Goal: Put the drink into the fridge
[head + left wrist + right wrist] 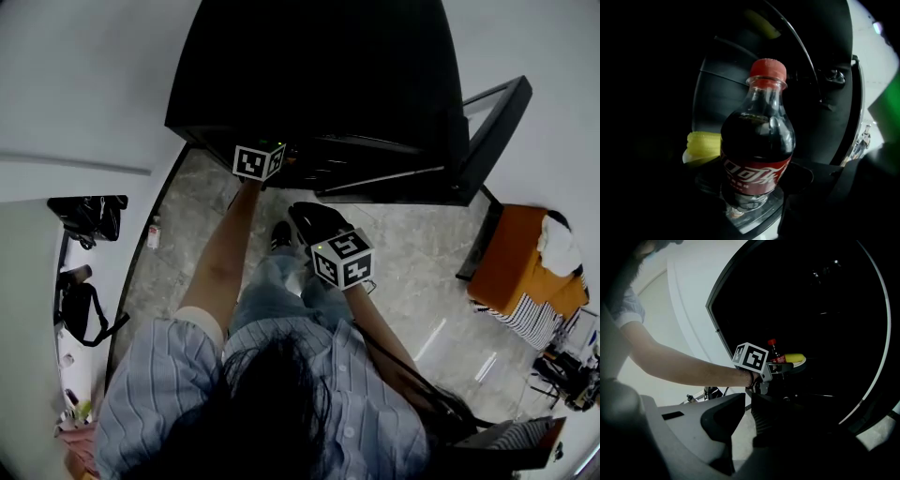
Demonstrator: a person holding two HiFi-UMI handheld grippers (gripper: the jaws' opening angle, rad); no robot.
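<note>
the right gripper [747,401] fills the foot of its own view, its smooth grey jaws nearly together on nothing. in the head view it sits at 5 o'clock of the left gripper [783,366]. the left one is inside the black fridge [309,66], jaws seemingly clamped on the lower body of the cola bottle [757,140]. the bottle is glossy clear plastic, upright, red cap at 12, its base at a glass shelf [757,220] with something yellow [701,143] at its 9.

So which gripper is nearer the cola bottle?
Left. The left gripper is closed on the cola bottle inside the open fridge; the right gripper hangs back outside it, jaws together and empty.
</note>
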